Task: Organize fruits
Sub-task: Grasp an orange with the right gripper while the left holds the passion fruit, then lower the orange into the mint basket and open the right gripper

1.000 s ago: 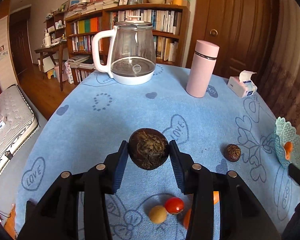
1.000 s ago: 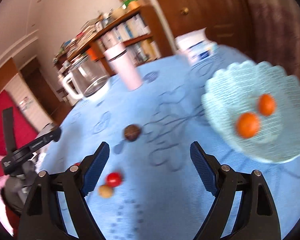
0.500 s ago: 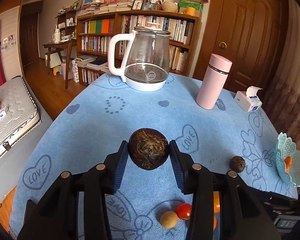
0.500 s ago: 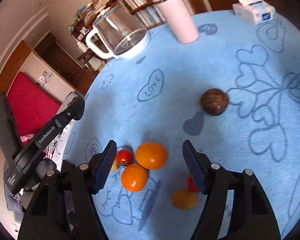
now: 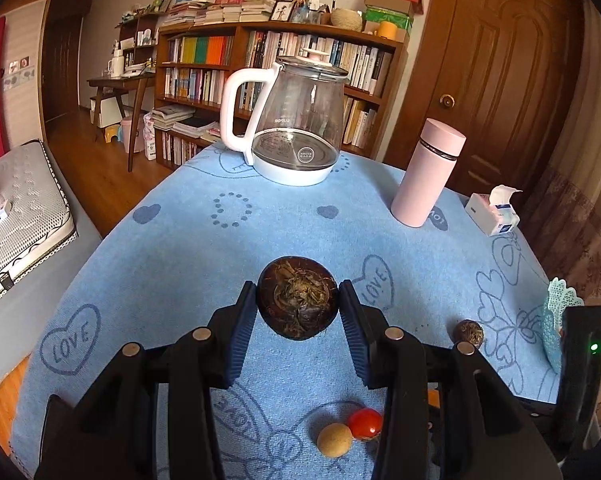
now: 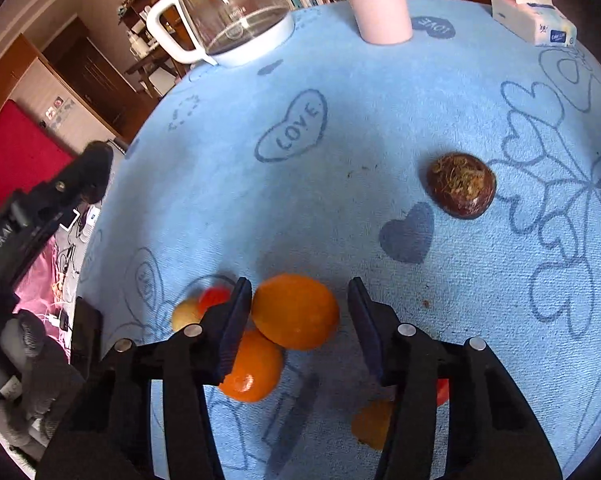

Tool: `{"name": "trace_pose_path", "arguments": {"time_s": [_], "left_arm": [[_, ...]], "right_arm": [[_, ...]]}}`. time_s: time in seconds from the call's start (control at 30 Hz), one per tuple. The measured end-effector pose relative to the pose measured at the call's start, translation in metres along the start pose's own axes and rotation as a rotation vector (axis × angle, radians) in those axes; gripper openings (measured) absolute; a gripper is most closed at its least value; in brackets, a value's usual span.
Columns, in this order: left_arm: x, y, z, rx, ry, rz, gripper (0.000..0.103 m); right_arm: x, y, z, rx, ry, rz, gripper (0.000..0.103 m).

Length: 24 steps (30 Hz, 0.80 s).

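My left gripper (image 5: 298, 304) is shut on a dark brown round fruit (image 5: 297, 303) and holds it above the blue tablecloth. My right gripper (image 6: 299, 312) is open, its jaws either side of an orange (image 6: 295, 311) lying on the cloth, left pad (image 6: 236, 320) touching it. A second orange (image 6: 252, 368) lies just below-left. Another brown fruit (image 6: 461, 190) lies to the upper right; it also shows in the left wrist view (image 5: 467, 332). A red tomato (image 5: 365, 423) and a tan fruit (image 5: 334, 440) lie under the left gripper. A pale turquoise bowl (image 5: 554, 320) stands at the right edge.
A glass kettle (image 5: 296, 120), a pink flask (image 5: 428, 178) and a tissue pack (image 5: 494, 216) stand at the table's far side. Another small orange fruit (image 6: 370, 424) and a red one (image 6: 442, 390) lie behind the right finger. The table edge drops to floor on the left.
My right gripper has swung away from the bowl and come down over the oranges, jaws narrower around one. The left gripper still holds the brown fruit and has drifted slightly left.
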State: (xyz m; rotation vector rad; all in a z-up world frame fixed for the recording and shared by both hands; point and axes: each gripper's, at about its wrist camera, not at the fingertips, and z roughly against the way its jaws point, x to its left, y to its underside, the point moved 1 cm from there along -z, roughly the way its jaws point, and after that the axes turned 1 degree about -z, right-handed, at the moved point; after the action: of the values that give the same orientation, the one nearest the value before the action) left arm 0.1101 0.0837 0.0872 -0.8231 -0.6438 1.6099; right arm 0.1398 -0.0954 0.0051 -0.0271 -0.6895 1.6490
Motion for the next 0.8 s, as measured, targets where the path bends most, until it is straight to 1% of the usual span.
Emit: {"name": "trace_pose_path", "arguments": {"time_s": [0.07, 0.17, 0.23, 0.4, 0.53, 0.8], "left_arm": [[0.0, 0.0, 0.0, 0.001, 0.001, 0.0, 0.042], [-0.001, 0.0, -0.001, 0.003, 0.002, 0.0, 0.042], [0.0, 0.001, -0.001, 0.003, 0.001, 0.0, 0.042], [0.0, 0.001, -0.001, 0.003, 0.001, 0.0, 0.042], [-0.003, 0.002, -0.002, 0.002, 0.003, -0.007, 0.043], [-0.012, 0.007, 0.0, 0.003, 0.017, -0.028, 0.042]], "right_arm": [[0.002, 0.001, -0.001, -0.007, 0.016, 0.024, 0.052], [0.006, 0.002, 0.0, -0.01, 0.02, 0.05, 0.045], [0.006, 0.003, 0.0, -0.014, 0.024, 0.054, 0.045], [0.001, 0.003, 0.006, -0.028, -0.001, 0.027, 0.045], [-0.004, 0.003, 0.021, -0.061, -0.008, 0.015, 0.045], [-0.018, 0.002, 0.061, -0.167, -0.011, -0.009, 0.045]]}}
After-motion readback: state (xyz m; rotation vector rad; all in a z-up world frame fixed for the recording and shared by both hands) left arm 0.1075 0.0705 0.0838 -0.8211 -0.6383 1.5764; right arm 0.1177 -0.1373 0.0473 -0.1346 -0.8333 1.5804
